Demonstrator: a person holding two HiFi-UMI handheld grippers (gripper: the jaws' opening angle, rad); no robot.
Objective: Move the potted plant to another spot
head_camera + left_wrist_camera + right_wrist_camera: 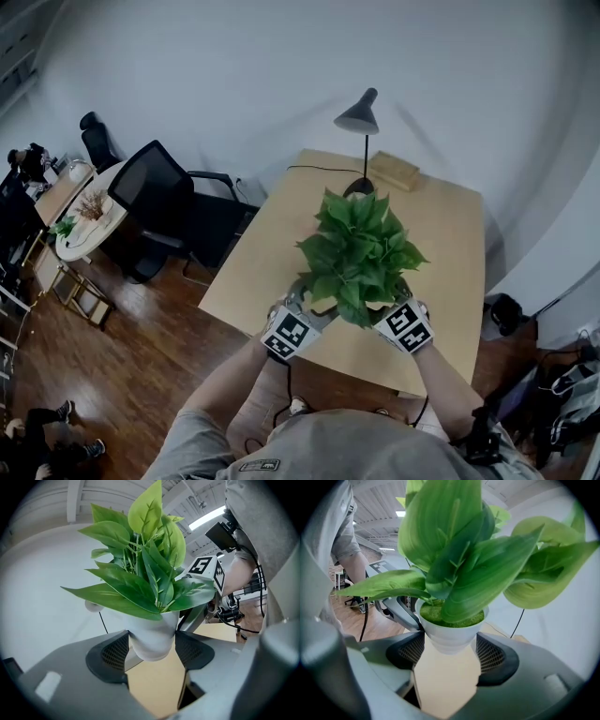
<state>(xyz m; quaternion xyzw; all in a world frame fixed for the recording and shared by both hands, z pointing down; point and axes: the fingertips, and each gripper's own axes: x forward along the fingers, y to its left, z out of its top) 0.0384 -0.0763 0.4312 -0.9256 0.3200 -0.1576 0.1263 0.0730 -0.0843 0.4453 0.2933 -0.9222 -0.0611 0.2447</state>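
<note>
The potted plant point(356, 246), broad green leaves in a small white pot, stands out over the near edge of the wooden table point(450, 244). My left gripper point(298, 314) holds the pot from the left and my right gripper point(398, 314) from the right. In the left gripper view the white pot point(151, 637) sits pinched between both dark pads point(110, 656), with the table surface showing under its base. The right gripper view shows the same pot point(450, 637), with green moss on top, squeezed between that gripper's pads point(493, 656). Leaves hide most of the pot in the head view.
A black desk lamp point(359, 117) and a flat tan box point(394, 171) stand at the table's far end. A black office chair point(155, 192) is left of the table, with a round white table point(89, 220) beyond it. Wooden floor lies below.
</note>
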